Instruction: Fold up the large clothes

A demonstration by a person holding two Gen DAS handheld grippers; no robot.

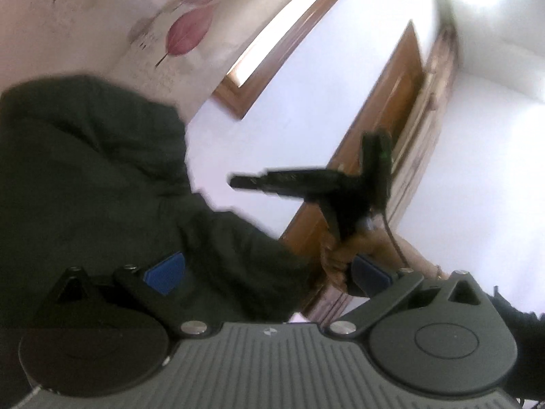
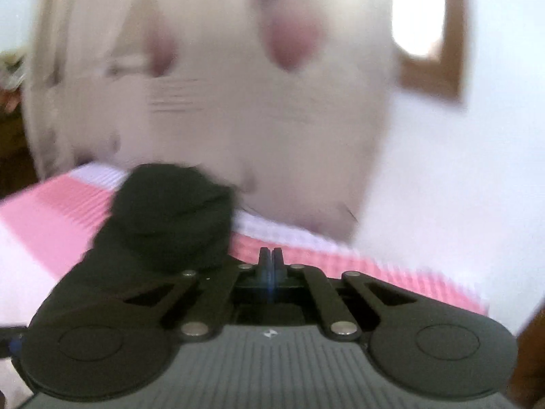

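The left gripper (image 1: 269, 272) stood with its fingers spread wide apart and nothing pinched between them, though the dark garment (image 1: 102, 177) hung just ahead of its left finger (image 1: 167, 272) and filled that side of its view. The right gripper (image 2: 271, 255) had its fingers pressed together on nothing; a bunched dark end of the garment (image 2: 173, 218) lay just ahead and to the left of its tips, not between them.

With neither tool holding the cloth, the garment could slump back into a heap and lose any fold line, and the blur suggests fast motion that might snag or drag it. The closed right fingers would have to reopen before any grab, or they would only push the cloth away.

Below the right gripper lay a pink and white striped cover (image 2: 51, 218), probably a bed. Beyond hung a pale curtain with red leaf shapes (image 2: 221, 85), next to a wood-framed window (image 2: 453, 34). The left view showed white walls and a wooden door (image 1: 385, 126).
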